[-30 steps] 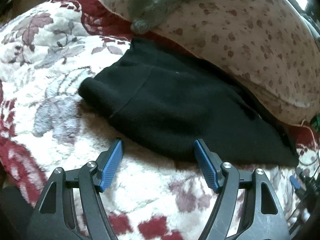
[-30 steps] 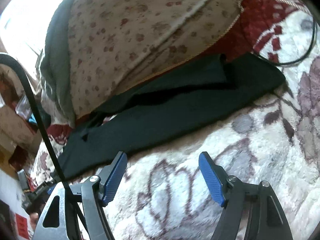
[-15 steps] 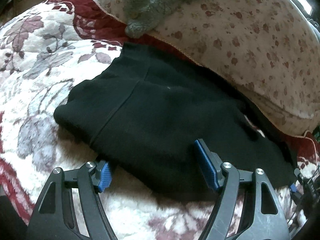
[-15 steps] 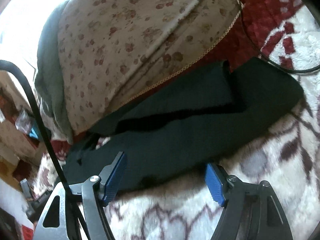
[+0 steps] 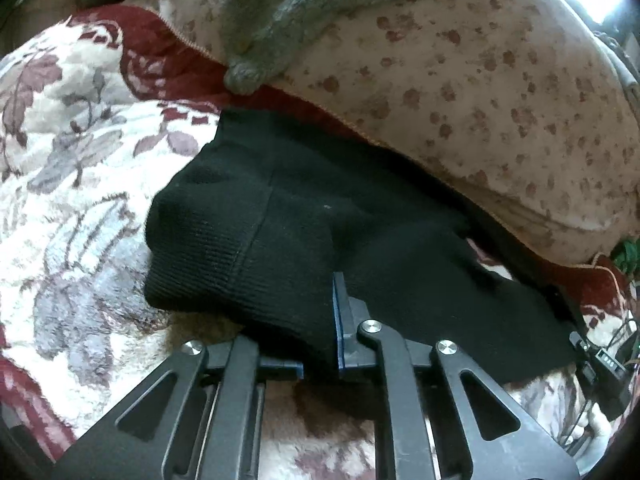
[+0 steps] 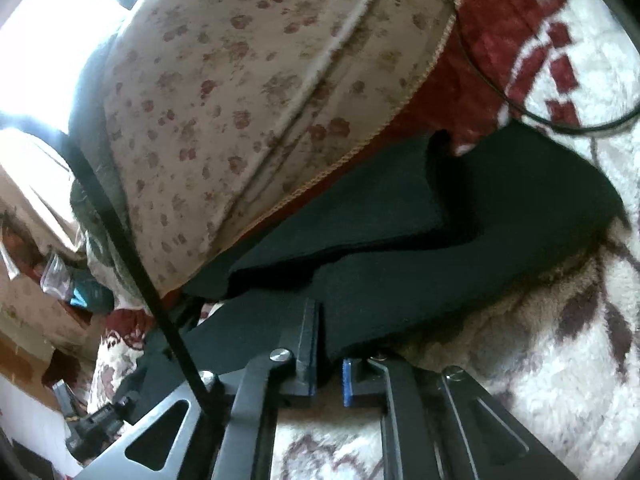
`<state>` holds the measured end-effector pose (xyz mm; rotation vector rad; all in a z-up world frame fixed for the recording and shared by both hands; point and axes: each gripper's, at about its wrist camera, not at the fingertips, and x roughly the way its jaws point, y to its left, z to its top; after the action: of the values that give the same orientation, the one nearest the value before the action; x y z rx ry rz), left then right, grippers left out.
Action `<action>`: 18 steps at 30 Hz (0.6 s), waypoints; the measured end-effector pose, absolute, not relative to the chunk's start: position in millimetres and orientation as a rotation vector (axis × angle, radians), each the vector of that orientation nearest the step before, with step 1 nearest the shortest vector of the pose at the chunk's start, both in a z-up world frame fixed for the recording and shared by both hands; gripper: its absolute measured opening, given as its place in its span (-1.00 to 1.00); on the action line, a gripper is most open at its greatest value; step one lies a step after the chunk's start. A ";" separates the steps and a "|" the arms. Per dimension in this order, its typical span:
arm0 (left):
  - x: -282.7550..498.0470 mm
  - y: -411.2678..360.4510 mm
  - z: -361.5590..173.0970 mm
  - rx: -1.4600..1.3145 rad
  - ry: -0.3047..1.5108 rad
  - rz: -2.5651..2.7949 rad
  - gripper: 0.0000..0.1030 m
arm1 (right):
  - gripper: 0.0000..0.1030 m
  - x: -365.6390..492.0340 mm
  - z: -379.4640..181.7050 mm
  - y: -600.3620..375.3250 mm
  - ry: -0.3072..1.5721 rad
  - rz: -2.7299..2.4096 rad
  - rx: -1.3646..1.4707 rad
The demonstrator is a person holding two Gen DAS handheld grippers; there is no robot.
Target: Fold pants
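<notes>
Both sets of jaws, wide apart a second ago, have closed on the black pants' near edge.
Left wrist view: left gripper (image 5: 320, 344) pinches the ribbed knit pants (image 5: 280, 216) on the fleecy floral blanket (image 5: 72, 184); no readable writing. Right wrist view: right gripper (image 6: 328, 368) seemingly clamps the smooth fabric edge beside the spotted quilt (image 6: 248, 92).

Black pants (image 5: 304, 216) flat on bedspread

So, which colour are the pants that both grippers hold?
Black. The pants show best in the left wrist view, where the ribbed band is clear.
</notes>
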<state>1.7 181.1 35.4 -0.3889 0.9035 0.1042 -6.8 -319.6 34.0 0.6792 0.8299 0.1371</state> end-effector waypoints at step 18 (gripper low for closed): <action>-69.1 239.8 68.9 -0.405 0.914 0.082 -0.83 | -0.90 -97.4 75.9 -262.1 0.871 0.330 0.603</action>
<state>-69.1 239.8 68.9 -0.4047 0.9141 0.0821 -97.4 -262.1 75.9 0.6032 0.8713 0.3304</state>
